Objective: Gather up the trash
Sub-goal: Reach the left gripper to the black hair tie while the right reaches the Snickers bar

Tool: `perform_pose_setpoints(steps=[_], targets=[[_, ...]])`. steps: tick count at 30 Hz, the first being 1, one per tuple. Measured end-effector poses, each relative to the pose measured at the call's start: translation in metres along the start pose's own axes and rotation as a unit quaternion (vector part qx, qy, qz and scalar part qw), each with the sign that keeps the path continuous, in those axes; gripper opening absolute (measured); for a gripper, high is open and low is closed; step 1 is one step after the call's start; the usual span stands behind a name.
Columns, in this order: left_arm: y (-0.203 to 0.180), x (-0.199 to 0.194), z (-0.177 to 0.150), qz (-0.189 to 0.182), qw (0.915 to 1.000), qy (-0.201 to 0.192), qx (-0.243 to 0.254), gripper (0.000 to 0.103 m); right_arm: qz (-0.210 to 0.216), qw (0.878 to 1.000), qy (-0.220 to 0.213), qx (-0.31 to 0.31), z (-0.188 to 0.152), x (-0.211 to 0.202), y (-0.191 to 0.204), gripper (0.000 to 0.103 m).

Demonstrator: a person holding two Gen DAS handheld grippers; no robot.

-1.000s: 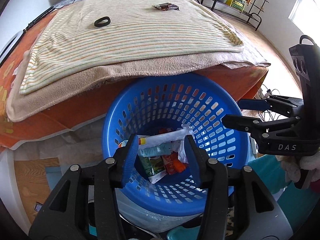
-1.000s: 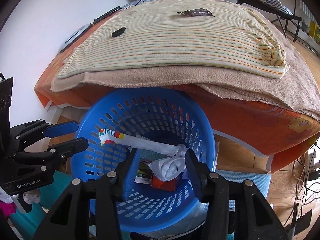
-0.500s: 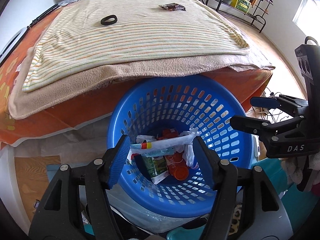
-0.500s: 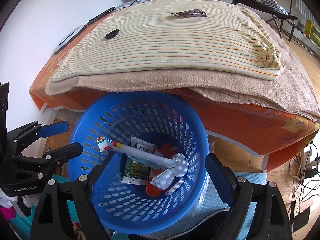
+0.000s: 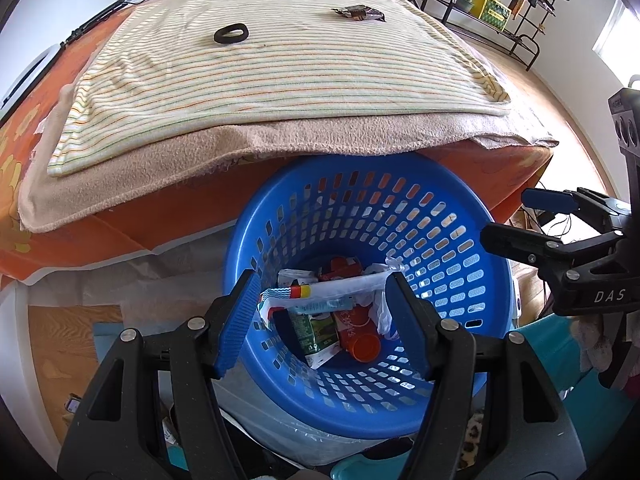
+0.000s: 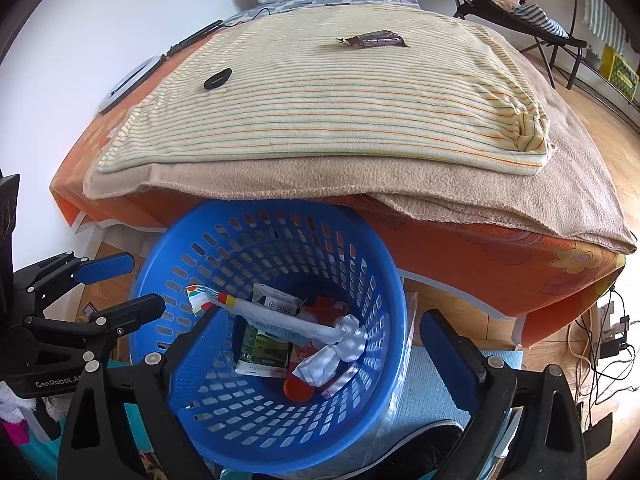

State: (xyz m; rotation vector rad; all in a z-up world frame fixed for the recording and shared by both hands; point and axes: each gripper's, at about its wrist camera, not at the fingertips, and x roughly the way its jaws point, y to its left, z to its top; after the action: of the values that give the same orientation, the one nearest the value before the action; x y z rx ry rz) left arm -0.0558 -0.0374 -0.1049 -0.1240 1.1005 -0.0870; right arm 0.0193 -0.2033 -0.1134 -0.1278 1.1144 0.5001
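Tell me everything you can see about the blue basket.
The blue basket is round, looks like plastic, its wall and floor pierced with rows of slots. It stands upright on the floor against the bed's orange sheet, its far rim under the overhanging beige blanket. Inside lie wrappers, a carton and an orange cap.

One blue basket point(image 6: 384, 412) is seen below the bed point(image 6: 480, 256); on the bed, one black ring point(image 6: 217, 78) and one dark wrapper point(image 6: 376, 40) are counted, with two claws above the basket.

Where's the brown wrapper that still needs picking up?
The brown wrapper lies on the striped blanket near the bed's far end, right of the black ring, beyond the blue basket.
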Motion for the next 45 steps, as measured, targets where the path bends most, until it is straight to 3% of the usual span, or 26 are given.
perform_pose_setpoints(steps=[11, 24, 34, 45], targets=[[0.014, -0.012, 0.015, -0.006, 0.9995, -0.011, -0.029, 0.067, 0.001, 1.000, 0.005, -0.001, 0.008, -0.007, 0.000, 0.098], [0.033, -0.040, 0.077, -0.004, 0.9966, -0.059, -0.057, 0.067, 0.017, 0.997, -0.073, -0.003, 0.047, -0.044, 0.000, 0.098], [0.044, -0.033, 0.136, 0.011, 0.9962, -0.072, -0.048, 0.067, 0.006, 0.993, -0.112, -0.045, 0.100, -0.051, -0.001, 0.103], [0.065, 0.003, 0.174, 0.014, 0.9961, -0.060, -0.064, 0.067, -0.010, 0.994, -0.108, -0.005, 0.181, -0.021, -0.035, 0.103]])
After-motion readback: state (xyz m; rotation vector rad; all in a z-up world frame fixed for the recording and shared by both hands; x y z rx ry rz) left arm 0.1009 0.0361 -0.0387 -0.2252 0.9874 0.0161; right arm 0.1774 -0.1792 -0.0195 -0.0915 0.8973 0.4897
